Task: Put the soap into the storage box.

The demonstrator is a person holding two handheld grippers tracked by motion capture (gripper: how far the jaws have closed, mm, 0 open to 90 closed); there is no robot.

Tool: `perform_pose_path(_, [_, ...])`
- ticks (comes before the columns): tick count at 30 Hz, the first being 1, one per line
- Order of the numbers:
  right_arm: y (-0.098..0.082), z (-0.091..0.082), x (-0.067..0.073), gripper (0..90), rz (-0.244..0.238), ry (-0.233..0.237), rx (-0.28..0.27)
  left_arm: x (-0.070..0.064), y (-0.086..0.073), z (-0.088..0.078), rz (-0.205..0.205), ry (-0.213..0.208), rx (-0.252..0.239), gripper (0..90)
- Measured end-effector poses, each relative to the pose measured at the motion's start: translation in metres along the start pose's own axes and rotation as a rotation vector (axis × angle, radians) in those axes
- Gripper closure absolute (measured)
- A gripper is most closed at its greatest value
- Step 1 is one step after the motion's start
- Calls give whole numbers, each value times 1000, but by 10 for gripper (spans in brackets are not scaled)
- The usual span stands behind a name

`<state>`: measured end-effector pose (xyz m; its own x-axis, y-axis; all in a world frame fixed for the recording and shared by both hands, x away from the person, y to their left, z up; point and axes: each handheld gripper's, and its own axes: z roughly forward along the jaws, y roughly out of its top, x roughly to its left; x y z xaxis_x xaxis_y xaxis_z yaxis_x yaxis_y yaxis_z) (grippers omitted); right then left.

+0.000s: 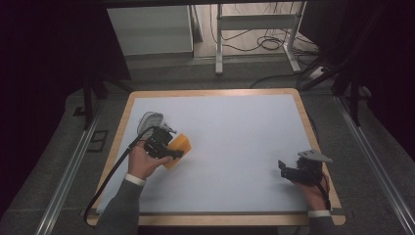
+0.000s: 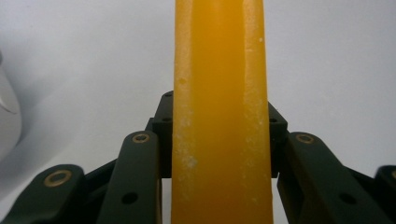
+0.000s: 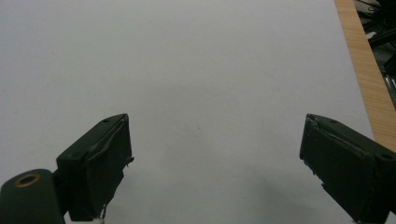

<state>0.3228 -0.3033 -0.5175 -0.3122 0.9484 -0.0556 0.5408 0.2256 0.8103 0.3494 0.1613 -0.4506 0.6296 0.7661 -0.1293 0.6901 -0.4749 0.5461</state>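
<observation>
At about 8 o'clock on the counter (image 1: 235, 127), w/ its pale mat and wood rim, the left gripper (image 1: 169, 147) has its jaws clamped on an orange block (image 1: 179, 147); from the high view the block sticks out toward 2 o'clock from the hand. The left gripper view has the orange block (image 2: 219, 112) running straight up between both jaws, pads pressed on its two flat sides, surface a bit scuffed and whitish in spots. Can't tell if the block's lower edge is resting on the mat or just off it. Something pale and rounded (image 1: 150, 119) lies just beside the left gripper at 11 o'clock, too blurred to say what. Over at 4 o'clock the right gripper (image 1: 288, 171) sits near the wood rim, jaws wide apart, nothing between them, bare mat ahead. Risks, as I judge them: the block looks smooth and waxy, held by a narrow strip of pad, so a quick swing or wrist roll could let it pivot or slide out. Carrying it low could snag a corner on the mat and twist it in the grip. A sweep toward 11 o'clock could knock the pale thing
</observation>
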Motion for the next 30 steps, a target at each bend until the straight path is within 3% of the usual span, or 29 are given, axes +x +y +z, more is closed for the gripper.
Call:
perform_pose_path(22, [0,0,0,91,-1,-1,2,18,4,-14,-23,32,-13,610])
perform_pose_path(30, [-1,-1,-2,91,-1,-5,3,27,5,-16,-34,26,-15,610])
